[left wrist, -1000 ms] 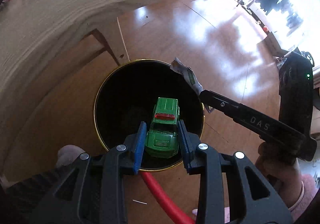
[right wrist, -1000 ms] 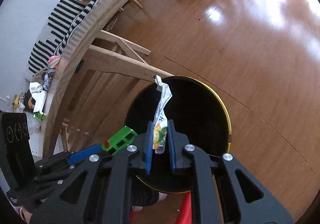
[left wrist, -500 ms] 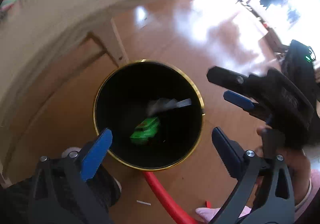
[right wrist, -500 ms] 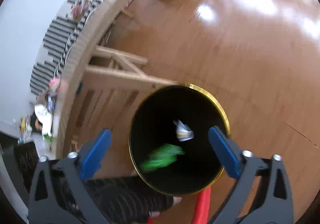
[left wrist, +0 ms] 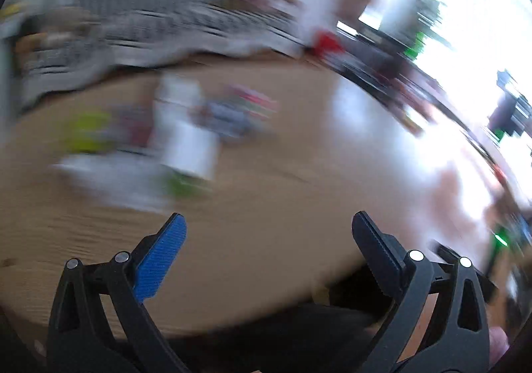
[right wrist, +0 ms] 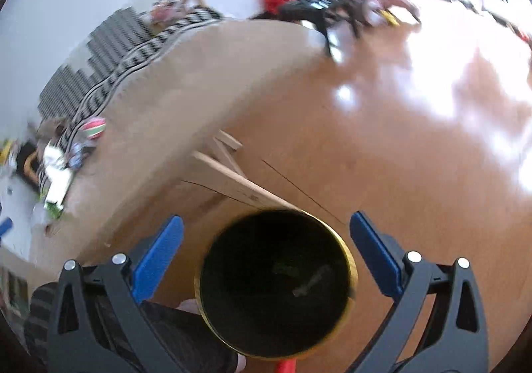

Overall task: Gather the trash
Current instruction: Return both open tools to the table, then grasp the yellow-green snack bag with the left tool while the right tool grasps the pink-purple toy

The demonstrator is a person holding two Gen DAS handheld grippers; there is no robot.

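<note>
Both my tools, left tool (left wrist: 267, 228) and right tool (right wrist: 266, 231), are released and empty; bin (right wrist: 345, 253) holds 2 dropped items, blurred clutter (left wrist: 186, 146) remains on the desk (left wrist: 266, 256).

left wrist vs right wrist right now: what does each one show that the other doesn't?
Left wrist only: the tabletop seen from above, with a blurred pile of items on it, too smeared to name, and the open, empty left claw.

Right wrist only: the black bin with a gold rim on the wood floor, faint shapes at its bottom, the table's leg braces, and the open, empty right claw above the bin.

Both: the wooden table, the striped cloth along its far side, bright window glare.
</note>
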